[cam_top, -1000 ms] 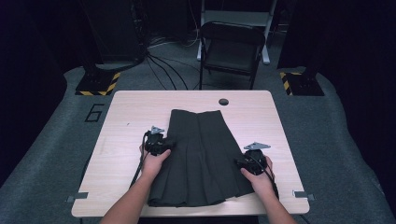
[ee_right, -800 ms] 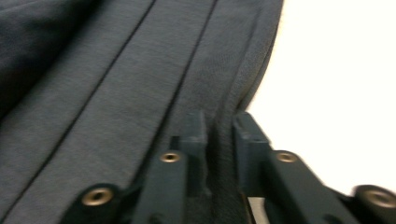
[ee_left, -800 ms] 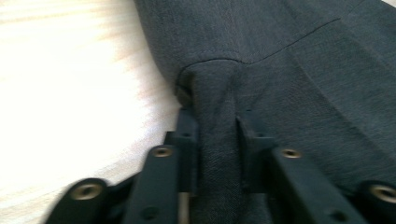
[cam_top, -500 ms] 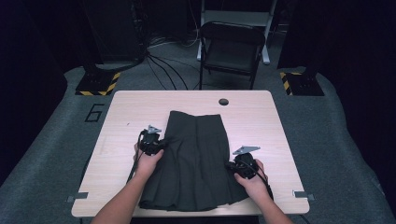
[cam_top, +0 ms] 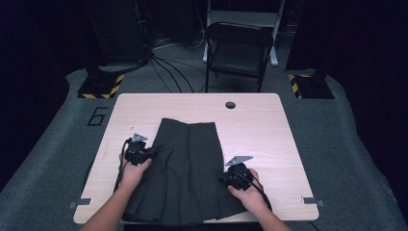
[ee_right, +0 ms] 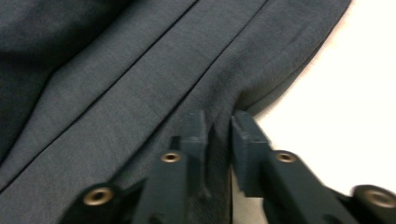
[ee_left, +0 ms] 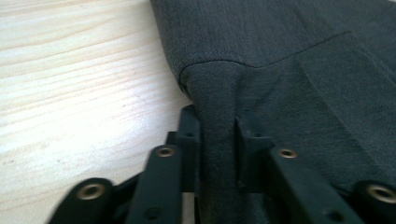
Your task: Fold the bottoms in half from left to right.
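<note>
A dark grey pleated skirt lies flat on the light wooden table, waistband toward the far side, hem at the near edge. My left gripper is at the skirt's left edge; in the left gripper view the gripper is shut on a pinched fold of the skirt. At the skirt's right edge is my right gripper. Seen in the right gripper view, this gripper is shut on a fold of the skirt beside its edge.
A round cable hole sits near the table's far edge. A black folding chair stands behind the table, with cables on the floor and hazard-striped stand bases at both sides. Bare tabletop flanks the skirt.
Both grippers moved toward the person, dragging the skirt's sides with them. The right gripper shifted inward and nearer; the skirt now reaches the near table edge.
</note>
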The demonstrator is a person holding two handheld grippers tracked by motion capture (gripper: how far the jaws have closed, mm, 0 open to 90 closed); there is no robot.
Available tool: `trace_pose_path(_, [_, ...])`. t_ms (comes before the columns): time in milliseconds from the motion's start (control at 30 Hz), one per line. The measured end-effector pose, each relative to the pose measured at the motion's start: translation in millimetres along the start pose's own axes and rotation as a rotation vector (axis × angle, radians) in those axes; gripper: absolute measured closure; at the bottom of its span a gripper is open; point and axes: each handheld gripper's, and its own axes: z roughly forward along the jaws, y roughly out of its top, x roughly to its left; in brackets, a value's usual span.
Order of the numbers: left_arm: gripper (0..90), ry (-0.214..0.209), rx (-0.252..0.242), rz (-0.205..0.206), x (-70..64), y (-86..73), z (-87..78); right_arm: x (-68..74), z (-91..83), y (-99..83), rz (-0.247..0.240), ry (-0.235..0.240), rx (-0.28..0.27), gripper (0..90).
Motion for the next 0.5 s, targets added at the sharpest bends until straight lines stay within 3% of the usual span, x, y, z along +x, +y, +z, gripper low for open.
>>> trace_pose_path(67, [64.9,0.013,-0.010,-0.009,-1.3,-0.3,-4.6,-0.3,-1.7,1.2,-0.007,-0.022,-0.013,66.5])
trace_pose_path(100, [60.4,0.012,-0.006,-0.016,-1.5,0.1,-8.1,-0.4,-4.3,3.9,-0.007,-0.026,-0.020,59.7])
trace_pose_path(233, [55.8,-0.007,-0.033,-0.057,-0.7,-1.0,-22.8,0.7,-9.2,10.7,-0.014,-0.035,-0.035,56.1])
trace_pose_path(367, [51.8,-0.012,-0.073,-0.071,0.4,-5.2,-33.5,2.9,-14.3,22.4,-0.015,-0.036,-0.051,52.9])
trace_pose_path(500, [48.5,-0.024,-0.074,-0.071,1.5,-12.3,-36.9,5.2,-10.3,36.9,-0.008,-0.017,-0.088,49.4])
